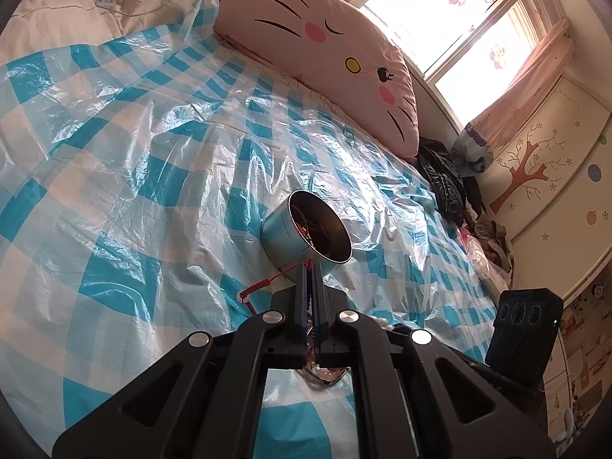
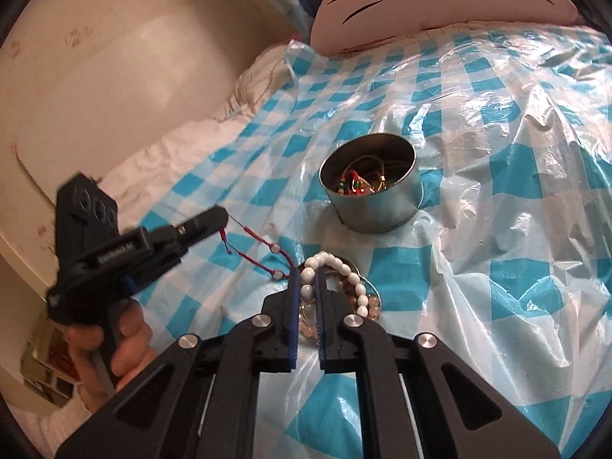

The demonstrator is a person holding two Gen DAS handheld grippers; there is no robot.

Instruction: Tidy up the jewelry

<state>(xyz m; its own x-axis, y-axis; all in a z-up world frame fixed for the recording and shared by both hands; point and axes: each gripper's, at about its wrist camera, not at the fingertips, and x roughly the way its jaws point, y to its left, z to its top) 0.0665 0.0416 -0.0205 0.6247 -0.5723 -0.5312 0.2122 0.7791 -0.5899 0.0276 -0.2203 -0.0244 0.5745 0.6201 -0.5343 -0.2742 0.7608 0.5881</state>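
White bead bracelet [image 2: 346,267] sits pinched in my right gripper [image 2: 307,279]; my left gripper [image 2: 220,218] clamps red cord [image 2: 264,243], beside round metal tin [image 2: 376,210] on blue-checked plastic sheet [image 2: 497,176].

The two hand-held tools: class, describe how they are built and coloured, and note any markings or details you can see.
Both tools are matte black plastic. The right tool has two long straight fingers lined with blue ridged pads, on angular linkage arms with triangular cut-outs and round silver pivot bolts. The left tool, seen from the side, carries small white lettering, too blurred to read, and a block with three round recesses.
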